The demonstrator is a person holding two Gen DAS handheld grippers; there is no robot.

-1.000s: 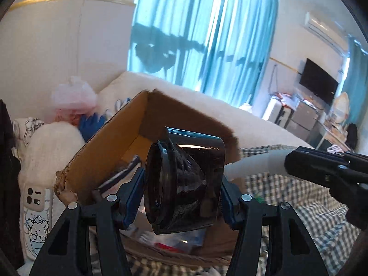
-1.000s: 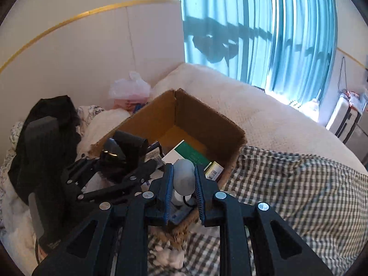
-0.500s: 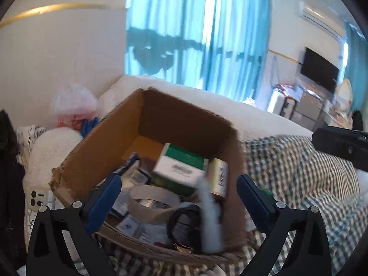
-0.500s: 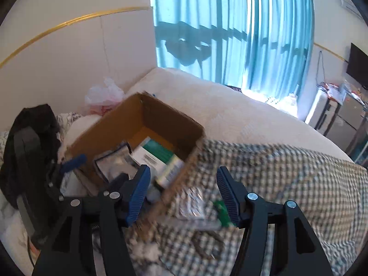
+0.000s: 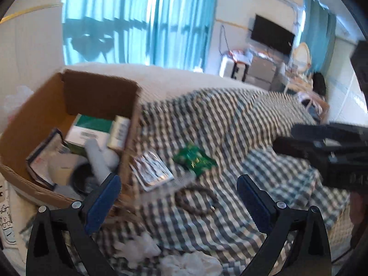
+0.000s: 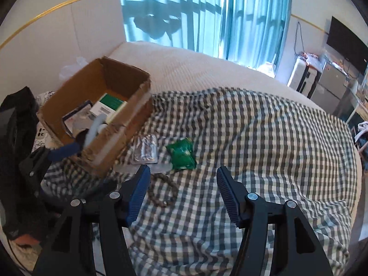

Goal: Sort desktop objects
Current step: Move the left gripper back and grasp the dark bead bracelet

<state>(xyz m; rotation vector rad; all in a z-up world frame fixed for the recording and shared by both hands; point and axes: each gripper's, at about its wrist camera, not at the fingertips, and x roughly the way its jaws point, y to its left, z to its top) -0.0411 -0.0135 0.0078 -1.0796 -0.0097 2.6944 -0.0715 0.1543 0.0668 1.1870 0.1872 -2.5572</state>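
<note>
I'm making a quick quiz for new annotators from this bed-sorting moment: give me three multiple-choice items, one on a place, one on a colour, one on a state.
1. Where does the cardboard box stand relative to the blister pack?
A. to its left
B. to its right
C. on top of it

2. What colour is the small packet on the checked cloth?
A. red
B. green
C. yellow

3. How do the right tongs stand?
A. shut on the packet
B. shut on the bracelet
C. open, holding nothing

Answers: 1 A, in the right wrist view the box sits left of the pack, which lies beside its wall. 2 B, the wrapper is plainly green. 3 C, the blue pads stand apart with only cloth and the beaded bracelet below them.
</note>
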